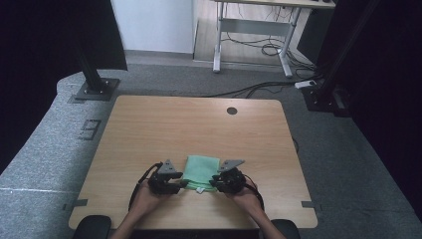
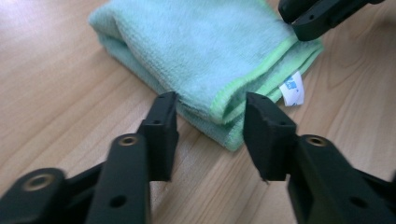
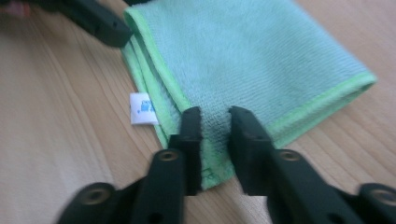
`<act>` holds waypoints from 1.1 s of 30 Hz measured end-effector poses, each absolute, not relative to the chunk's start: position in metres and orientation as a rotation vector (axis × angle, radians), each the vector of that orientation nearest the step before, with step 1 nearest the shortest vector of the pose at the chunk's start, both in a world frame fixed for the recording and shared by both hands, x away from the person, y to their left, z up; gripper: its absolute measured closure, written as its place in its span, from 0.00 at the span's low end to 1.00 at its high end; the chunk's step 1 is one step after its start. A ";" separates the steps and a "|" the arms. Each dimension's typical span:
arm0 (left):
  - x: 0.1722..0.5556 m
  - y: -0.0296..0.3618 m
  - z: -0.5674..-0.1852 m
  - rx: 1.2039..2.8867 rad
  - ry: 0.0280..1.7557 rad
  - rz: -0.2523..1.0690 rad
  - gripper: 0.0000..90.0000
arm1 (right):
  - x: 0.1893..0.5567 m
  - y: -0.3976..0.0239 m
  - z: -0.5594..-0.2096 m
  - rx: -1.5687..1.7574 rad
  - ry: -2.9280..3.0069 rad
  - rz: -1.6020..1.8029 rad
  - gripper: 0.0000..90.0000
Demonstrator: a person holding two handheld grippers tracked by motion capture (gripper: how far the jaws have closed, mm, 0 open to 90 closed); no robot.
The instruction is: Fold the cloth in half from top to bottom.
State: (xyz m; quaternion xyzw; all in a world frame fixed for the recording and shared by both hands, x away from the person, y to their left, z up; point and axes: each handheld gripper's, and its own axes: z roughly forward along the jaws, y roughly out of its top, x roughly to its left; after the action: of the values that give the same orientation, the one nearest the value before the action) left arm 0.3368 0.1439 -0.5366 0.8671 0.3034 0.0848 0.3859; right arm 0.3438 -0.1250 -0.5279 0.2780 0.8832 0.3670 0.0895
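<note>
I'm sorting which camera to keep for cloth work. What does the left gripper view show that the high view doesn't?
Left gripper view alone: the folded layers at the green cloth's corner, lying between the open jaws of the left gripper, and the blue print on the white tag.

High view alone: the whole table, the person's hands, the floor and the far desk.

Both: the cloth, the tag, the wood tabletop and the right gripper.

wooden table [image 1: 199,124] on grey carpet [image 1: 348,164]
white wall [image 1: 152,25] behind; metal-legged desk [image 1: 254,30] with loose cables [image 1: 259,47] beneath; dark curtains [image 1: 35,50] at sides.
</note>
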 end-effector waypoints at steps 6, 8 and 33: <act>0.337 0.143 -0.542 2.212 0.791 0.202 0.74 | 0.342 -0.125 -0.526 0.822 2.626 1.077 0.99; 0.336 0.142 -0.543 2.210 0.795 0.206 0.75 | 0.340 -0.127 -0.521 0.828 2.614 1.095 0.99; 0.327 0.136 -0.546 2.200 0.787 0.230 0.76 | 0.330 -0.132 -0.510 0.832 2.561 1.100 0.94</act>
State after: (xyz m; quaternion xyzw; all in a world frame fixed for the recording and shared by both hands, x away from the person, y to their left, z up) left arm 0.3265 0.1365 -0.5461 0.8641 0.3092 0.0903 0.3866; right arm 0.3297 -0.1321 -0.5102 0.2841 0.8745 0.3755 0.1163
